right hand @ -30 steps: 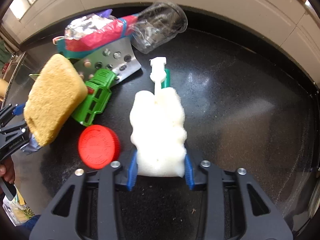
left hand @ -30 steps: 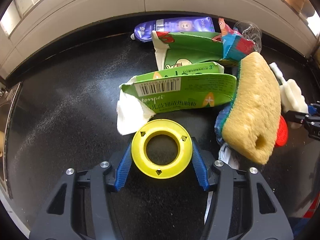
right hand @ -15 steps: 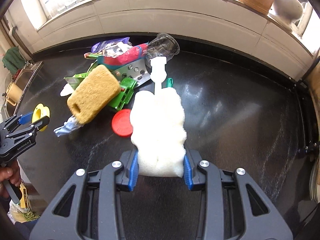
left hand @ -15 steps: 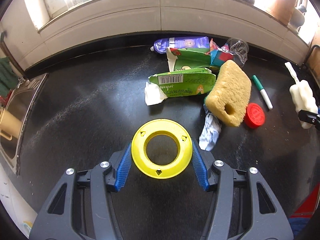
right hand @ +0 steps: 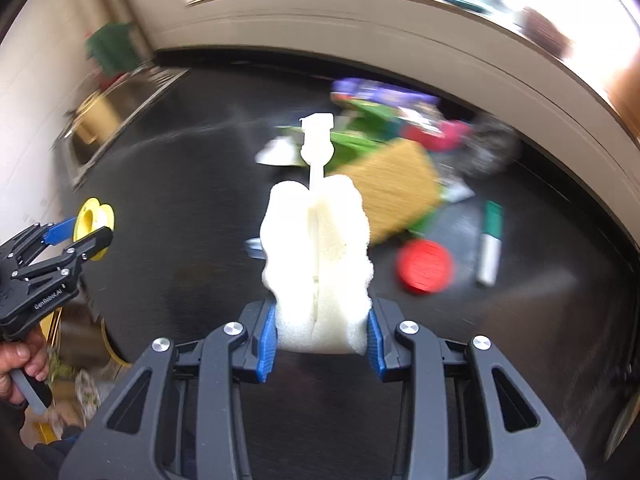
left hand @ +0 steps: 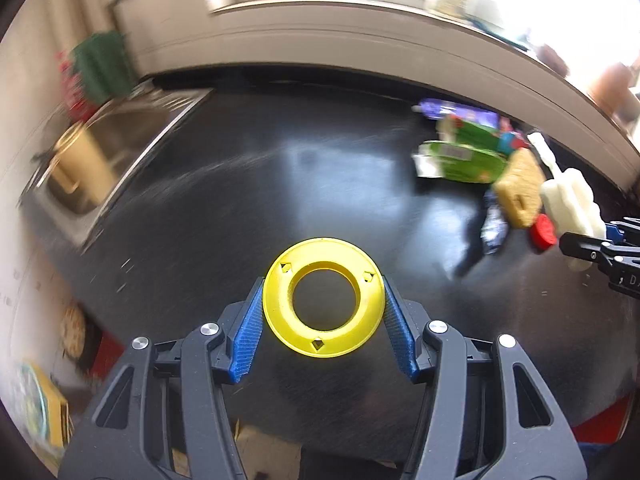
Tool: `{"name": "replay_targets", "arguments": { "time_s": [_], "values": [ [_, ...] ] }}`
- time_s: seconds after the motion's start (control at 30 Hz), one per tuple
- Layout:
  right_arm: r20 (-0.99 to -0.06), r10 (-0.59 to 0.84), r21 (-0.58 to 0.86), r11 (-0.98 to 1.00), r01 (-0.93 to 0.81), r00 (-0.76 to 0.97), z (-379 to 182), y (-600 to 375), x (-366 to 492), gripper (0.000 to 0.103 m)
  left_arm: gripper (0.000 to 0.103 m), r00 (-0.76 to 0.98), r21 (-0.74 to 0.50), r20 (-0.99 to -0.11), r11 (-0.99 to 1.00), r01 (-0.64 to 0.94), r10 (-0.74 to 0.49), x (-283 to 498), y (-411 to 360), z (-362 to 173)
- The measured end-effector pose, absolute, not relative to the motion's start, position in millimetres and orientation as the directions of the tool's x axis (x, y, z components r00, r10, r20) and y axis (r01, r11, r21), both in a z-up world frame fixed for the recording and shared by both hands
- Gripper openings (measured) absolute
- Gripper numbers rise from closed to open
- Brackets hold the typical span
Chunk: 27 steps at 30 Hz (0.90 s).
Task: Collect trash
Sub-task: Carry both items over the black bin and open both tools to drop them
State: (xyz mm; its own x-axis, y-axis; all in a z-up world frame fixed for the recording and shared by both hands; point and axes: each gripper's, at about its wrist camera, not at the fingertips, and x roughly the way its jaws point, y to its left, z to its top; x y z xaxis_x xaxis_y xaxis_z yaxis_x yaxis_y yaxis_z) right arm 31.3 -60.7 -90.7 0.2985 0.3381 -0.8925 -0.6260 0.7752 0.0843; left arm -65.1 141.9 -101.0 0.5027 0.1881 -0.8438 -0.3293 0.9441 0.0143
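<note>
— Well, what has the left gripper got?

— Its blue pads are clamped on a yellow ring, one pad at the ring's 9 o'clock edge, the other at its 3 o'clock edge. The ring lies flat between them, its hole showing the dark counter beneath.

— And the right gripper?

— Clenched on a white foam brush. The pads squeeze the foam's lower end, and the thin white handle sticks out toward 12 o'clock, away from the camera.

— Where is the rest of the trash?

— In the left view the pile sits on the counter at about 2 o'clock from the ring, well apart from it: a green carton, a purple tube behind it near the wall, a tan sponge in front, and a red cap just beside the sponge. The right gripper with its foam brush pokes in at 3 o'clock.

— Does the right view show more?

— Blurred, but yes: the sponge is at 1 o'clock from the foam, the red cap at 3 o'clock, and a green-and-white marker just beyond the cap. Something clear lies near the wall at 2 o'clock; what it is I cannot tell.

— Anything on the other side?

— A sink at 10 o'clock in the left view. In the right view, at 9 o'clock, the left gripper holds the ring, and a hand grips its handle at 8 o'clock.
</note>
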Motion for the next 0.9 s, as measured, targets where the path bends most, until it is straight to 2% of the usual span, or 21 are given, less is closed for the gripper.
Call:
{"name": "replay_targets", "arguments": {
  "time_s": [0.27, 0.5, 0.67, 0.9],
  "values": [
    [-0.900, 0.436, 0.171, 0.396, -0.902, 0.021, -108, 121, -65, 0.037, 0.055, 0.346, 0.034, -0.877, 0.761, -0.648, 0.334, -195, 235, -130],
    [-0.904, 0.365, 0.286, 0.133, -0.949, -0.222, -139, 236, -157, 0.037, 0.055, 0.273, -0.013, -0.900, 0.605, -0.796, 0.339, -292, 292, -172],
    [-0.918, 0.275, 0.319, 0.082, -0.944, -0.286, -175, 295, -185, 0.037, 0.055, 0.268, -0.058, -0.911, 0.547, -0.835, 0.314, -327, 320, -212],
    [-0.940, 0.181, 0.304, 0.067, -0.950, -0.288, -216, 351, -202, 0.037, 0.055, 0.284, -0.127, -0.924, 0.494, -0.860, 0.255, -346, 351, -256]
  ]
}}
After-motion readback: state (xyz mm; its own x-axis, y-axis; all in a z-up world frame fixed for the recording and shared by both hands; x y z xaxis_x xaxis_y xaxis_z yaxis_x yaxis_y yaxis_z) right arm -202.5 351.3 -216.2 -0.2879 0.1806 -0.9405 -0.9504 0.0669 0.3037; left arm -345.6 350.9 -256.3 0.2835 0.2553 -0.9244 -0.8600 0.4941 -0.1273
